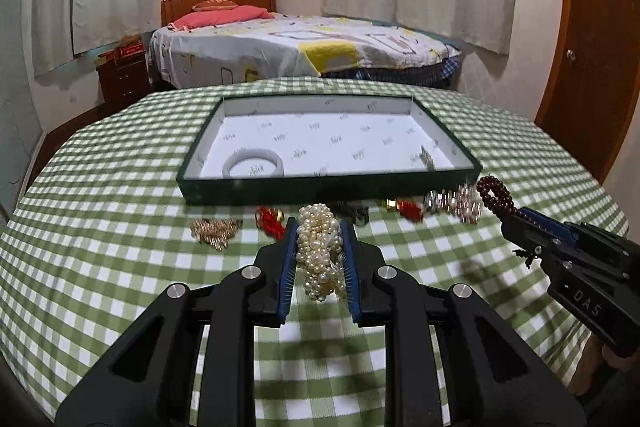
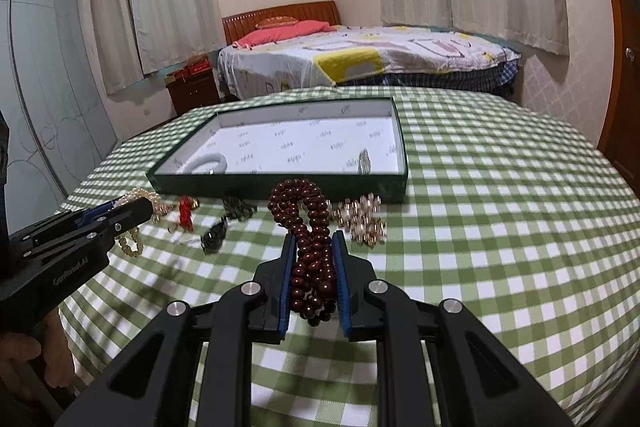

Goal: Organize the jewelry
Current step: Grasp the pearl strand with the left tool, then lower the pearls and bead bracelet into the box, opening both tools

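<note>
Black linkage arms and blue pads of the left gripper (image 1: 319, 227) are seen nearest, clamped on a bunched pearl necklace (image 1: 320, 251) held above the green checked tablecloth (image 1: 120, 267). Beyond it, a shallow green tray (image 1: 256, 191) with a white lining is seen, with a white bangle (image 1: 253, 163) lying in its near left corner. Dark red beads (image 2: 314, 259), doubled into a loop, are gripped in the nearly closed right gripper (image 2: 314, 239), angled downward just short of the tray.

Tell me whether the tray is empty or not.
Not empty: the tray holds a white bangle at one end and a small metallic piece at the other.
</note>
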A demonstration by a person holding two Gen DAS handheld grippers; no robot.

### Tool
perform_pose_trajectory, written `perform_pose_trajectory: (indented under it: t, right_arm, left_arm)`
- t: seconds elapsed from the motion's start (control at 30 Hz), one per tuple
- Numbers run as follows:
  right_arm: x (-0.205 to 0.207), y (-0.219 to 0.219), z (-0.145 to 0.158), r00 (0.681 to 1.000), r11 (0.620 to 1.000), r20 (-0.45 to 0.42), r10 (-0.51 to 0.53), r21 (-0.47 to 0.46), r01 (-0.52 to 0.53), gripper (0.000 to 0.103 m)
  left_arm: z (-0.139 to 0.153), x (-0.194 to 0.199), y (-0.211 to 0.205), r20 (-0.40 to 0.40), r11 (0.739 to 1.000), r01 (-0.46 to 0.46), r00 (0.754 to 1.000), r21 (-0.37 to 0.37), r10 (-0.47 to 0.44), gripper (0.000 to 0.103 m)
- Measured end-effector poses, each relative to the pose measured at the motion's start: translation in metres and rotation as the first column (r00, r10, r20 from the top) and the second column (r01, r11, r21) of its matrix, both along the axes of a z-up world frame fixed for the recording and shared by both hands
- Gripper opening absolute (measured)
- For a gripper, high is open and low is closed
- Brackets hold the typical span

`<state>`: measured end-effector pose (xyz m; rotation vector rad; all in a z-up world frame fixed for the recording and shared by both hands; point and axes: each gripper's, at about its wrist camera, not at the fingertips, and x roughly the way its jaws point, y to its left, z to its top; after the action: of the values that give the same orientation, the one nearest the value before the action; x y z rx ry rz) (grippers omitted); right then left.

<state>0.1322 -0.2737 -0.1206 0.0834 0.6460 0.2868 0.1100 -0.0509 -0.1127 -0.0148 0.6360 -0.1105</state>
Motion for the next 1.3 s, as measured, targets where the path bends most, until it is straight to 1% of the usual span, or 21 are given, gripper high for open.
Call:
perform_pose_trajectory:
  t: [0.13,0.4,0.63,0.73,0.83,0.93,1.1,1.3]
  right_arm:
    - [0.007,0.002,0.015,1.000,1.000,0.030,0.002,0.003,-0.002,0.019]
    - [0.029,0.010,0.044,0.996,1.000,0.089,0.009,0.013,-0.010,0.019]
    - [0.062,0.019,0.065,0.990,1.000,0.139,0.008,0.019,-0.011,0.019]
    - [0.078,0.022,0.069,0.989,1.000,0.148,0.007,0.020,-0.010,0.019]
    - [0.094,0.025,0.066,0.990,1.000,0.140,0.003,0.020,-0.006,0.019]
    - [0.113,0.026,0.053,0.995,1.000,0.099,0.001,0.020,-0.003,0.019]
    - [0.135,0.029,0.022,1.000,1.000,0.005,0.001,0.008,-0.001,0.019]
    - [0.153,0.033,-0.005,0.996,1.000,-0.091,0.008,-0.009,-0.009,0.019]
  left_arm:
    - [0.016,0.006,0.006,0.028,1.000,-0.013,1.000,-0.026,0.014,0.021]
    - [0.042,0.027,0.009,0.077,0.999,-0.018,0.997,-0.048,0.021,0.021]
    - [0.059,0.064,0.001,0.120,0.999,-0.005,0.993,-0.047,0.010,0.021]
    - [0.062,0.083,-0.003,0.129,0.999,0.002,0.992,-0.042,0.004,0.021]
    - [0.054,0.107,-0.006,0.108,0.999,0.005,0.994,-0.034,-0.002,0.021]
    - [0.037,0.126,-0.008,0.062,1.000,0.010,0.998,-0.024,-0.008,0.021]
    - [-0.003,0.154,-0.013,-0.042,1.000,0.014,0.999,0.003,-0.014,0.021]
    - [-0.031,0.177,-0.017,-0.125,1.000,0.022,0.992,0.015,-0.020,0.021]
